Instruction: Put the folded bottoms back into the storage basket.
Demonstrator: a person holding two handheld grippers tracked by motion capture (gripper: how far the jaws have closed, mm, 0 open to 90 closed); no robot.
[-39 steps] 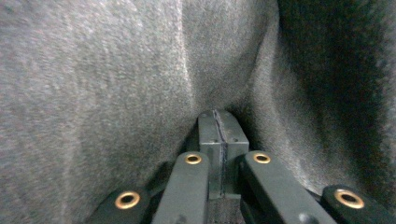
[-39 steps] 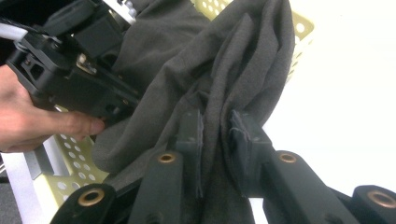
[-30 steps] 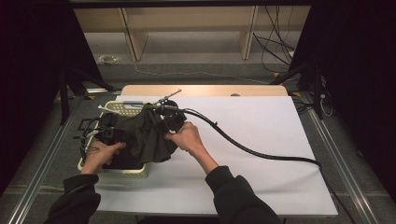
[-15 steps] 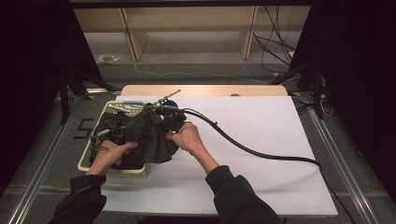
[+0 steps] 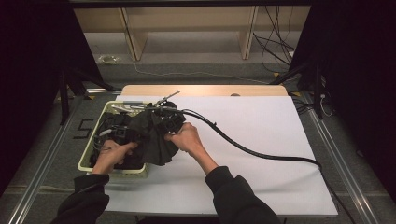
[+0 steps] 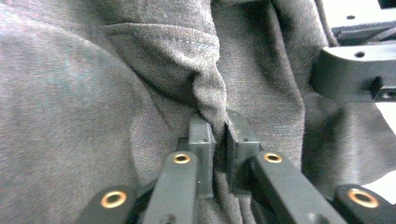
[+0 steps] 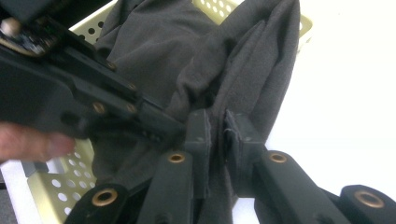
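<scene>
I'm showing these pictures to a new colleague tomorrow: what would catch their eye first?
Most striking is the crumpled dark grey cloth garment, bunched over the pale yellow perforated plastic basket at the left of the white table sheet. Both tools grip it: the left gripper and the right gripper each pinch a fold of the fabric between closed jaws. A thick black cable sweeps from the hands across the sheet to the right.

Left hand-held gripper point(image 6: 218, 135) clamped on fold of grey cloth point(image 6: 93, 93), jaws just closed.
</scene>
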